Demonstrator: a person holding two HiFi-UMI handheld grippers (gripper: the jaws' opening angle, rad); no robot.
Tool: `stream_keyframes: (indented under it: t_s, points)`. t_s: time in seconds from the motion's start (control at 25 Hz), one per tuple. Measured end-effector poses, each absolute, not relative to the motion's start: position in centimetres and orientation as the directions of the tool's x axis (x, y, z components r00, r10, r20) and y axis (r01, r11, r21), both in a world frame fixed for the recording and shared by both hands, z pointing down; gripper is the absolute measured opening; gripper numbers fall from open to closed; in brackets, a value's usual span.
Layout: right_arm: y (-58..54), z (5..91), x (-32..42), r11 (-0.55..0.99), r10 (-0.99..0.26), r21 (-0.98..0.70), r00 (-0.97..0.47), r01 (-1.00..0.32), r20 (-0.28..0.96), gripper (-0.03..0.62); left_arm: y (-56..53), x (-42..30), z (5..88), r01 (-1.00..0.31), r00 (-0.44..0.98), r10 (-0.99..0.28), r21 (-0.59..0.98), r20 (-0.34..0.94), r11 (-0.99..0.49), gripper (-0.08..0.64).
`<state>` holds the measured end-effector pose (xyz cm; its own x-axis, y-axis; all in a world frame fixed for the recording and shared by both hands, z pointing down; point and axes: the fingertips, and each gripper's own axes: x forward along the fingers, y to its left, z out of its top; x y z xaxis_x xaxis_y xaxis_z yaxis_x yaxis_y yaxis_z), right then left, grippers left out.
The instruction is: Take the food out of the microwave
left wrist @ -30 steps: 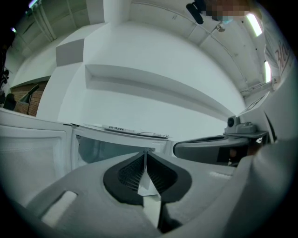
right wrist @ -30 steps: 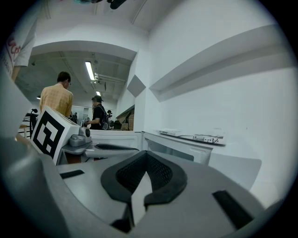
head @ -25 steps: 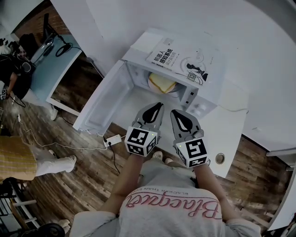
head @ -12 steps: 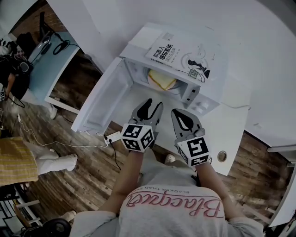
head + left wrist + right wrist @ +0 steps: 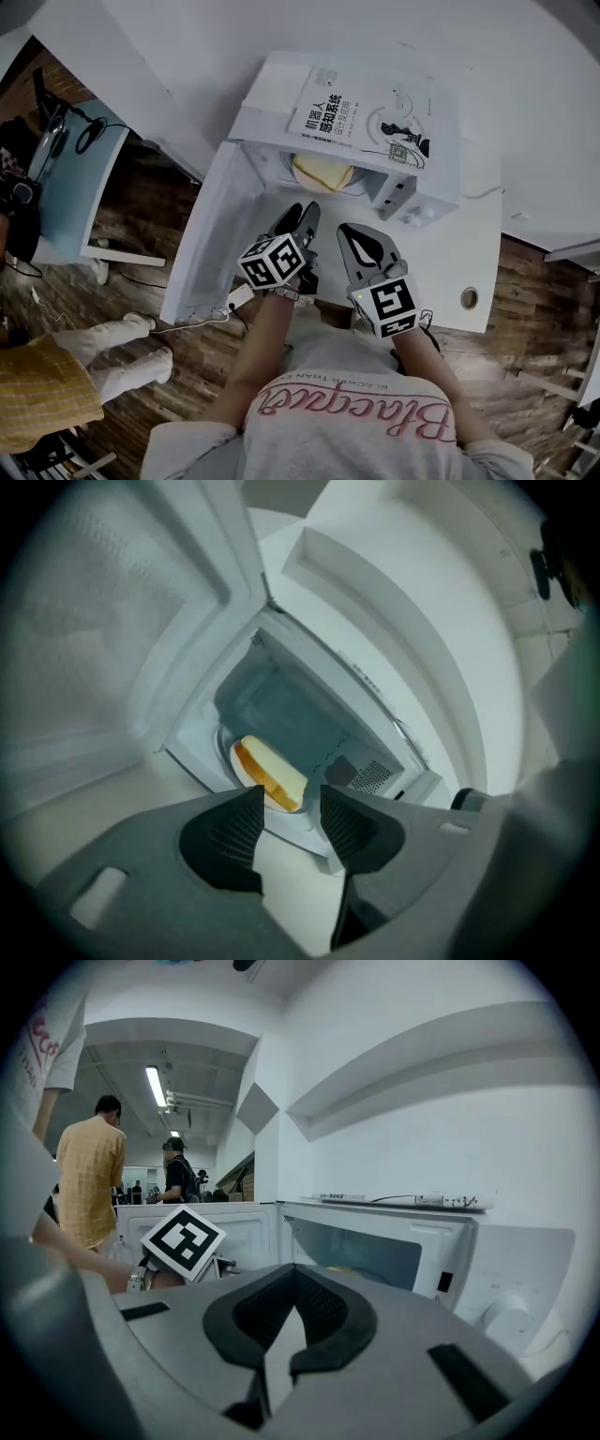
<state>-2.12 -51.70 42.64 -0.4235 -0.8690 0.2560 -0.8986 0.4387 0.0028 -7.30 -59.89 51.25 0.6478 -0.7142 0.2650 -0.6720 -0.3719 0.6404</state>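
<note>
Left gripper (image 5: 292,799) agape, seemingly facing food (image 5: 272,771)

We see a white paperback book with dark printed lettering (image 5: 364,117) at twelve o'clock. At nine o'clock stands a pale blue desk (image 5: 77,192) with black cables (image 5: 80,127). At eight o'clock, a person in a yellow checked shirt (image 5: 42,398) stands on the brown wood-plank floor (image 5: 141,225).
</note>
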Motion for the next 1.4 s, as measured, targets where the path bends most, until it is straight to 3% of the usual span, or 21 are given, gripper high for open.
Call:
stream_keyframes:
  t_s: [0.52, 0.88, 1.2, 1.24, 1.4]
  points:
    - [-55.3, 45.1, -1.6, 0.247, -0.923, -0.049, -0.25, -0.968, 0.294, 0.009, -65.9, -6.2, 58.5, -0.406, 0.701, -0.651, 0.913, 0.291, -0.029, 0.172]
    - [-55.2, 46.0, -1.1, 0.166, -0.929, -0.024, -0.164, -0.986, 0.331, 0.011, -67.2, -6.0, 59.8, -0.406, 0.685, -0.624, 0.908, 0.376, 0.102, 0.164]
    - [-54.8, 45.5, -0.7, 0.142, -0.935, -0.005, -0.136, -0.99, 0.327, 0.011, -66.7, -6.2, 58.8, -0.356, 0.694, -0.624, 0.924, 0.359, 0.136, 0.084]
    - [-54.8, 45.4, -0.8, 0.146, -0.935, -0.001, -0.139, -0.989, 0.326, 0.009, -66.8, -6.3, 58.5, -0.345, 0.695, -0.629, 0.929, 0.347, 0.131, 0.031]
    - [-54.3, 45.2, -0.6, 0.164, -0.933, 0.01, -0.152, -0.986, 0.327, 0.011, -66.8, -6.3, 57.6, -0.295, 0.71, -0.64, 0.949, 0.295, 0.11, 0.017]
